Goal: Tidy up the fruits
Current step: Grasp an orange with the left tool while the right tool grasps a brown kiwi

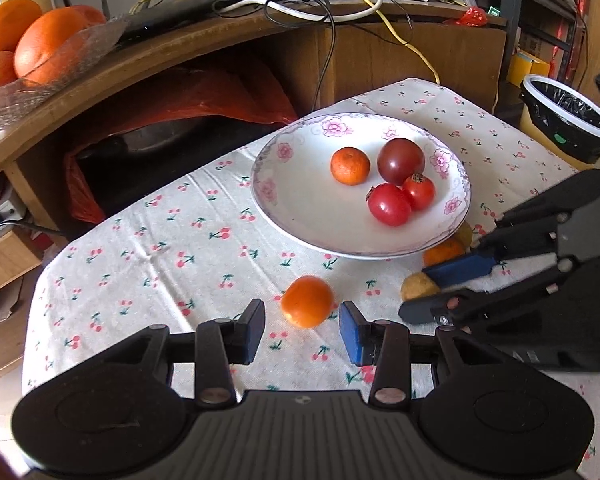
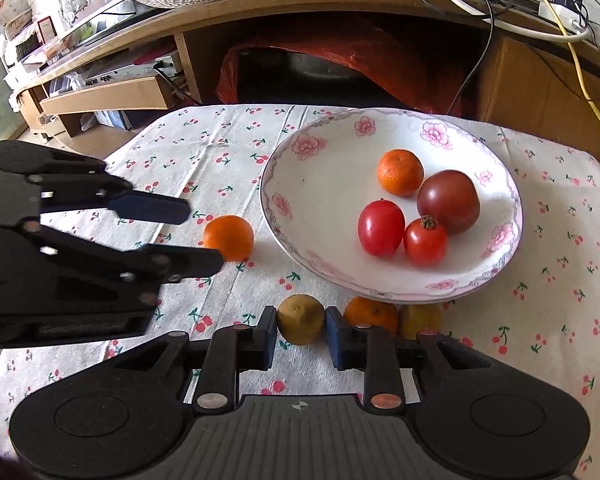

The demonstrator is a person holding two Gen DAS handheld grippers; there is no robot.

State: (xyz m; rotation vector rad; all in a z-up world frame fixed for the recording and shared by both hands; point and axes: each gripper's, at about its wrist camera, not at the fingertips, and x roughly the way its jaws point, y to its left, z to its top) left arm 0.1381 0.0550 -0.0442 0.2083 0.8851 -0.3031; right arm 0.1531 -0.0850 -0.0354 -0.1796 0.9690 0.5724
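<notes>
We straddle an orange [image 1: 307,301] with the left gripper [image 1: 302,330] wide, the right gripper [image 2: 300,334] pinching a yellow fruit [image 2: 300,319] — next, lift both into the plate [image 2: 312,216].

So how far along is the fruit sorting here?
Partway. Done: four fruits sit in the plate. In hand: the left claw is open around an orange; the right claw brackets a yellowish fruit. Left: two more by the rim.

White plate [image 2: 320,256] with pink flowers; white tablecloth [image 1: 148,240] with red cherries; orange mandarin [image 1: 307,301].
</notes>
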